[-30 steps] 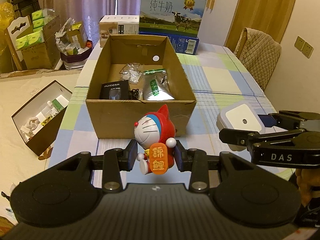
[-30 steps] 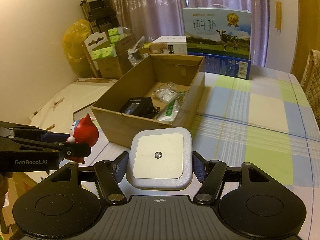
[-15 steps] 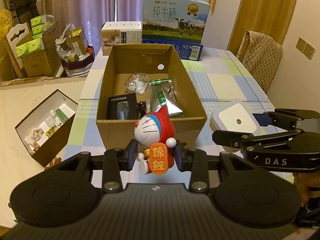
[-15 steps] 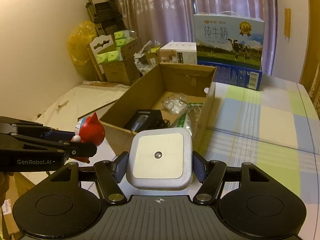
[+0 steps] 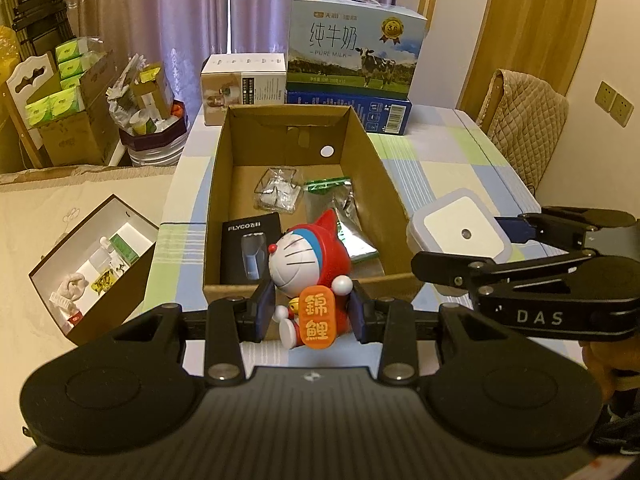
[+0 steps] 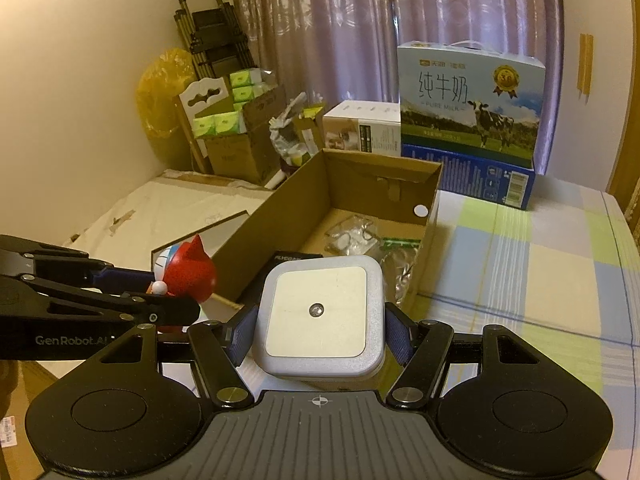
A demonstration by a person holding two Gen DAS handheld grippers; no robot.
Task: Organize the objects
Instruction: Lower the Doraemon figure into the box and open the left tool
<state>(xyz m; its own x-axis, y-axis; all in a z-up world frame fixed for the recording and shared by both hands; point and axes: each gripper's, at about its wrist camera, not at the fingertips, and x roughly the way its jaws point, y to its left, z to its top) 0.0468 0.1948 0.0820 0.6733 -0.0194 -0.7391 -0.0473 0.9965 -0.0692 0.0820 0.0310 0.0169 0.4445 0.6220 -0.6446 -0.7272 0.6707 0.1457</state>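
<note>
Currently left hand-held gripper (image 5: pixel 310 316) pinching red-hooded cat figurine (image 5: pixel 310 268); right hand-held gripper (image 6: pixel 318 330) clamping white square box (image 6: pixel 320 314).

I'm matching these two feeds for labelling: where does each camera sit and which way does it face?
Left wrist: on the left gripper, facing the open cardboard box; it holds the red cat figurine.
Right wrist: on the right gripper, facing the box from the right, holding the grey square night light.
Shared: box, both grippers, blue milk carton.
</note>
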